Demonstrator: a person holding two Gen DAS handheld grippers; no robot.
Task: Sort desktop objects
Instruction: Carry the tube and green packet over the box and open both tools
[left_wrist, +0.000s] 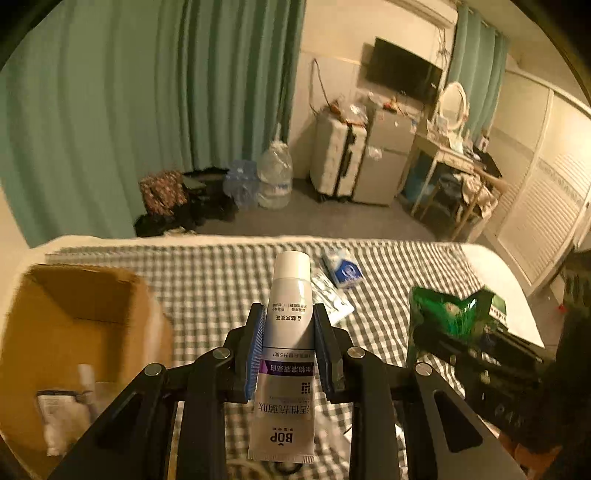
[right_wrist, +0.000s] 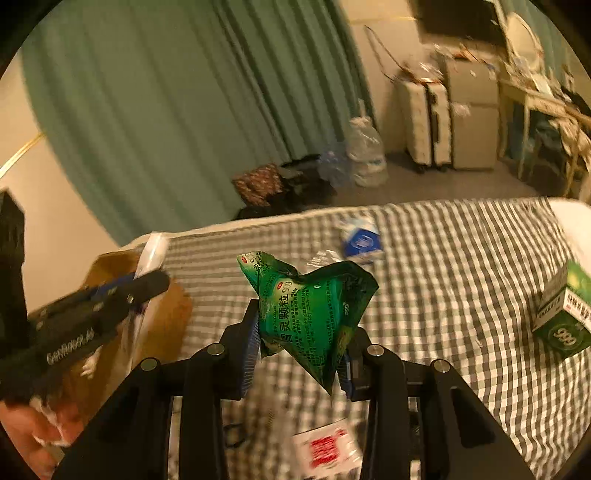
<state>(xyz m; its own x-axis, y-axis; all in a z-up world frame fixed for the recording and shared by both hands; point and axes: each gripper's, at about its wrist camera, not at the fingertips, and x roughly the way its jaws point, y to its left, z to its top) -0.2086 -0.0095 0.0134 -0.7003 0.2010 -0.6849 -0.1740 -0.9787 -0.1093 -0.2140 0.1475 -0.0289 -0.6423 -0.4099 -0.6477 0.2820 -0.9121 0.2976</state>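
Home bedroom: curtains, suitcase, dressing table.

A bed is covered by a grey-and-white checked sheet. Several things are seen lying on it — an open cardboard box at nine o'clock, a blue-and-white packet towards twelve, a silvery blister sheet just beside it. A green-and-white carton is set at three o'clock, and a red-and-white sachet near six.

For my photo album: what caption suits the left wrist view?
Left gripper holding a white tube above a checked cloth, cardboard box alongside.
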